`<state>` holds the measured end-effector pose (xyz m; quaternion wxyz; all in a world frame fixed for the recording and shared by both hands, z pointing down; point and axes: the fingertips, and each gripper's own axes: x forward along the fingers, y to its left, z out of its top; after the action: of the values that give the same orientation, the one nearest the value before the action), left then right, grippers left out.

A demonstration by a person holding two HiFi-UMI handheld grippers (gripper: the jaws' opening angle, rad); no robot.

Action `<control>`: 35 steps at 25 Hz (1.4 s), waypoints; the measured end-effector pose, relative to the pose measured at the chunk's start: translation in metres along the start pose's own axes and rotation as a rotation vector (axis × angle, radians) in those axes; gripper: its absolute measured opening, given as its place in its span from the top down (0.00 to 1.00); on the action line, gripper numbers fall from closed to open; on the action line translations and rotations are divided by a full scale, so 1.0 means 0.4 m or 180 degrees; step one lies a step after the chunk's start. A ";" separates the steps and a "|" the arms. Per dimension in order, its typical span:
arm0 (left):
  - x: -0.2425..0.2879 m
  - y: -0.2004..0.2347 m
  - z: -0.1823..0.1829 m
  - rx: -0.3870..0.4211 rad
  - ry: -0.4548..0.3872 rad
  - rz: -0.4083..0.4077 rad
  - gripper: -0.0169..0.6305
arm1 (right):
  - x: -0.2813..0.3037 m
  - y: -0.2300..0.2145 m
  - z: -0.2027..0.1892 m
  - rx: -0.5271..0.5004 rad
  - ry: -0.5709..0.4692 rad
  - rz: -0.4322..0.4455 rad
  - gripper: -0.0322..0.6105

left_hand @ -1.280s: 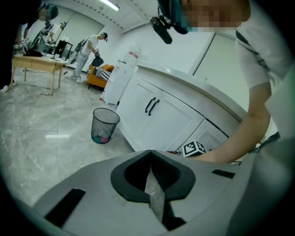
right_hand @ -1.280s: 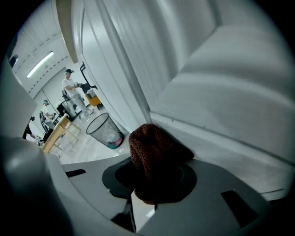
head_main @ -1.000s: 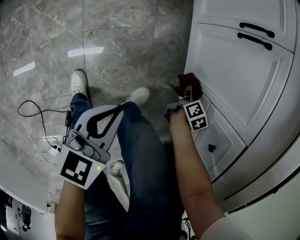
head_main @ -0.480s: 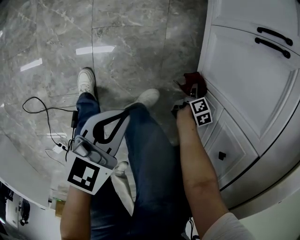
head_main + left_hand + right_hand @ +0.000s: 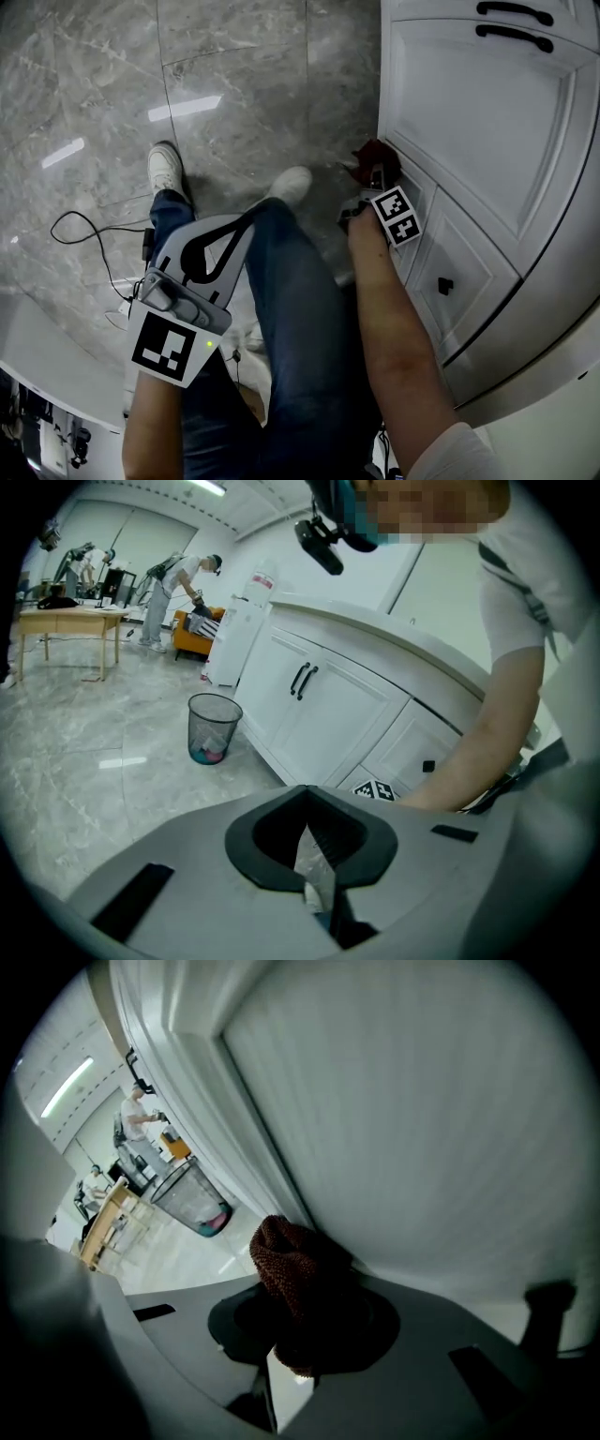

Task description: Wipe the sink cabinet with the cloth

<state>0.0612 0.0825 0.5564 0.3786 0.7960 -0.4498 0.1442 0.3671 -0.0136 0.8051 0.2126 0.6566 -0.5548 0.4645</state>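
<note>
Risk, slip: the cloth (image 5: 292,1269) is pinched only by a bunched end, so I judge a hard drag along the panel could pull it out of the right tongs (image 5: 298,1340).
Risk, scrape: little cloth stands ahead of the tips; tilted, a bare jaw might mark the white sink cabinet (image 5: 478,112).
Cloth, look: dark red-brown, coarse knit, balled into a lump; wet or dry I cannot tell.
Cloth, place: at the tips of the right tongs, up against the lower corner of the cabinet door just ahead of them; whether it actually touches is unclear.
Right tongs: clamped on the cloth.
Left tongs (image 5: 305,822): jaws brought together on nothing, well apart from the right tongs, by the person's leg.
</note>
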 end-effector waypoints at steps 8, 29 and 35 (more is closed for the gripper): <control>-0.017 -0.048 0.017 0.0180 -0.0003 -0.0277 0.96 | -0.081 0.007 0.037 0.0341 -0.0239 -0.0093 0.83; -0.114 -0.074 0.093 0.0334 0.0090 -0.0736 0.96 | -0.322 0.081 0.170 0.0762 -0.0819 -0.0013 0.83; -0.108 -0.094 0.107 0.0616 0.0181 -0.1077 0.96 | -0.372 0.057 0.162 0.0682 -0.0926 -0.0025 0.83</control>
<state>0.0635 0.0892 0.4852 0.3317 0.8885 -0.2828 0.1435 0.3773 0.0074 0.6430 0.0607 0.7380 -0.5244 0.4203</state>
